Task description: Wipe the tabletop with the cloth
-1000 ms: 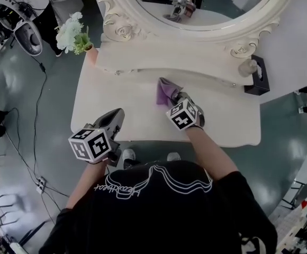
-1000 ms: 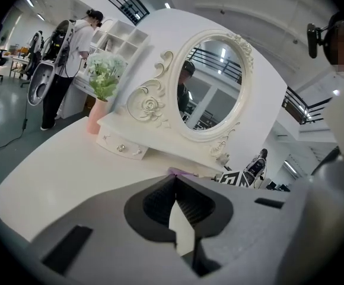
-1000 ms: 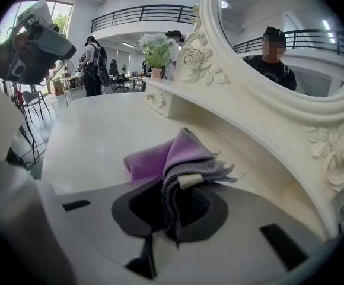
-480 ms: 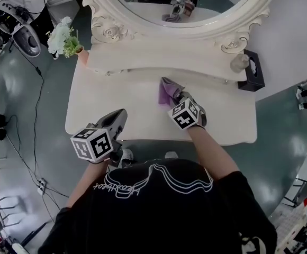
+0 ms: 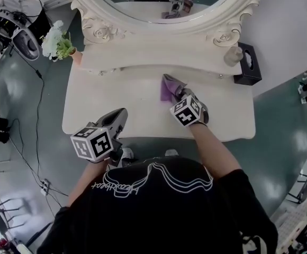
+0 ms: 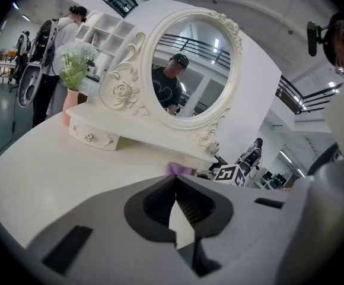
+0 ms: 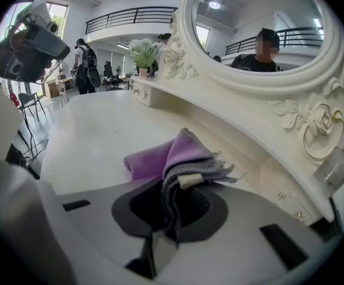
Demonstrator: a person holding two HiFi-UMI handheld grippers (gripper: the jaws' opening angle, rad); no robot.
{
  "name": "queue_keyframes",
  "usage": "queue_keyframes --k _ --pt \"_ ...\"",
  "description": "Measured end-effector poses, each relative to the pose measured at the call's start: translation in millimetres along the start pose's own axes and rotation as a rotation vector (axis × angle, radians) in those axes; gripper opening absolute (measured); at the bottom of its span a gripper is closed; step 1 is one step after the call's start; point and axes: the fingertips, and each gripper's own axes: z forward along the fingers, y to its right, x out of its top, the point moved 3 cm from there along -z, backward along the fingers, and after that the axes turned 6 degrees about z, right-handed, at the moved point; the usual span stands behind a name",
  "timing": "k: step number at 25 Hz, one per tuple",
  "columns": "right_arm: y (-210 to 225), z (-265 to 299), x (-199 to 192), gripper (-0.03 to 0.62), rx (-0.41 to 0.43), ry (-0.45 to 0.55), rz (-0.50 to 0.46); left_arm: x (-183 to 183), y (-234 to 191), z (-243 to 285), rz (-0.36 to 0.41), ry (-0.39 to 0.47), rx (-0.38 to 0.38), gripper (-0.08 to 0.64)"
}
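My right gripper (image 7: 173,202) is clamped on the purple cloth (image 7: 178,153), which bunches just ahead of its jaws on the tabletop (image 5: 116,97). My left gripper (image 6: 175,183): jaws together, nothing between them; cloth well off to its right.

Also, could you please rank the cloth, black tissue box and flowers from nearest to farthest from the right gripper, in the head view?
1. cloth, held in the right gripper
2. black tissue box, back right
3. flowers, far back left
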Motion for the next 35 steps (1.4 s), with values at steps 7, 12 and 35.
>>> queue_keyframes --k 7,12,35 --pt "19 -10 -18 0.046 -0.005 -0.006 0.021 -2 21 16 0.018 -0.017 -0.014 0.005" --pt "34 -20 -31 0.046 -0.014 -0.006 0.03 -1 37 30 0.025 -0.022 -0.029 0.004" --pt "99 -61 -96 0.046 -0.068 -0.035 0.074 -14 102 82 0.027 -0.014 -0.091 0.004"
